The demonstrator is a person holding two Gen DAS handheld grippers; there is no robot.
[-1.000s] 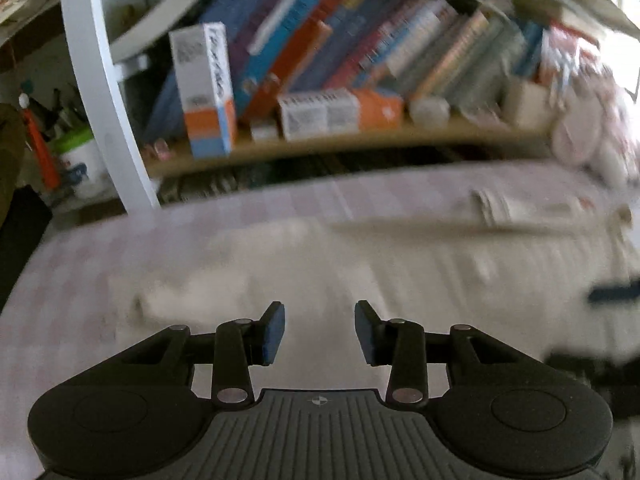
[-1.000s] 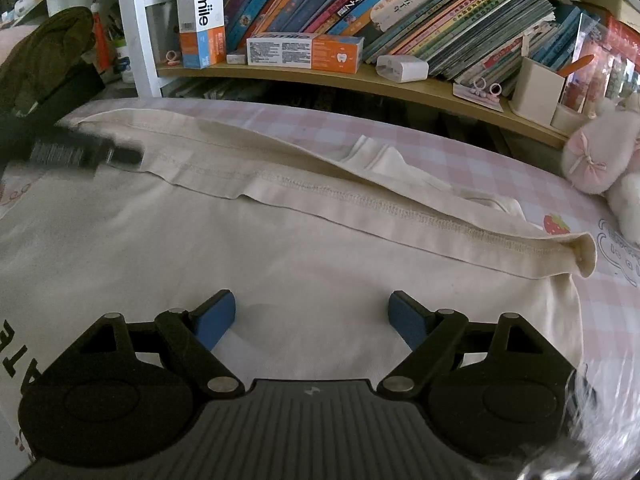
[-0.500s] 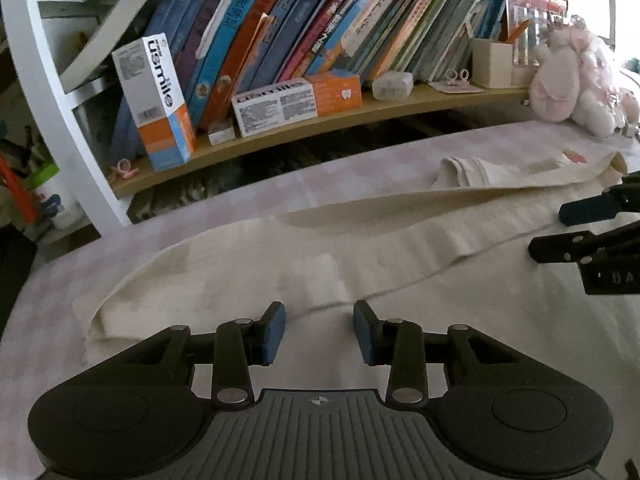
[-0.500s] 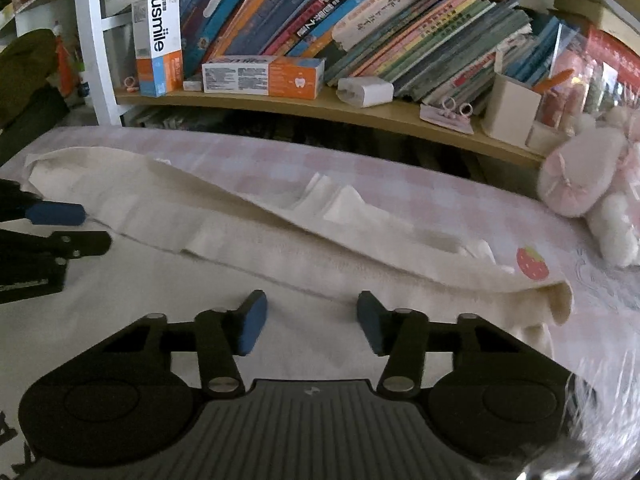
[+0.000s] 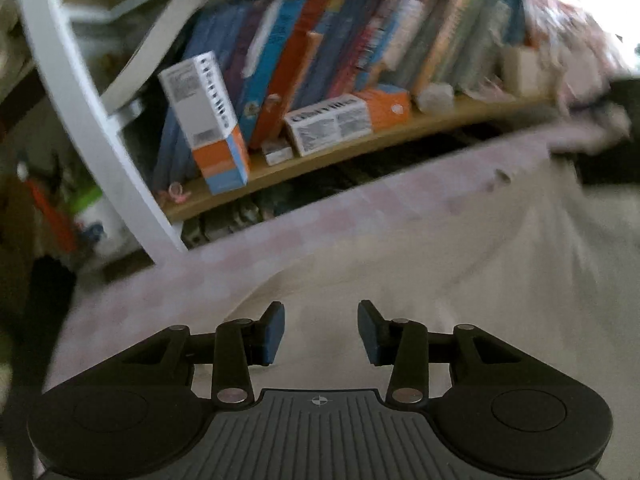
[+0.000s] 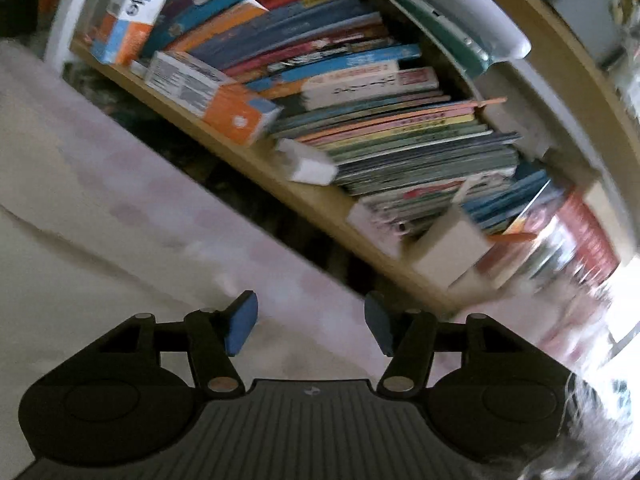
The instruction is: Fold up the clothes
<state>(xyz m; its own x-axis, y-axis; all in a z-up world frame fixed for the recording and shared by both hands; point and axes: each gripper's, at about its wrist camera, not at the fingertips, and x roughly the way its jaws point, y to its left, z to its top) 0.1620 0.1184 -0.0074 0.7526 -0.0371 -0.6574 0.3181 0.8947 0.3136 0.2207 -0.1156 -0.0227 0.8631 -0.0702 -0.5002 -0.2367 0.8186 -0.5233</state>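
Cream cotton, a garment (image 5: 460,264) lies spread on the pink checked cover (image 5: 224,272). In the left wrist view it fills the field from about 12 to 3 o'clock of the left gripper (image 5: 320,326), whose jaws stand moderately wide with nothing between them, right over the cloth. In the right wrist view the garment (image 6: 60,272) lies off toward 9 and 10 o'clock of the right gripper (image 6: 310,322), which is tilted, also parted and empty, over the checked cover. The cloth's edge seems to run roughly parallel to the bookshelf (image 5: 360,140). Blur hides any folds. By this judgement the left gripper is the nearer one.
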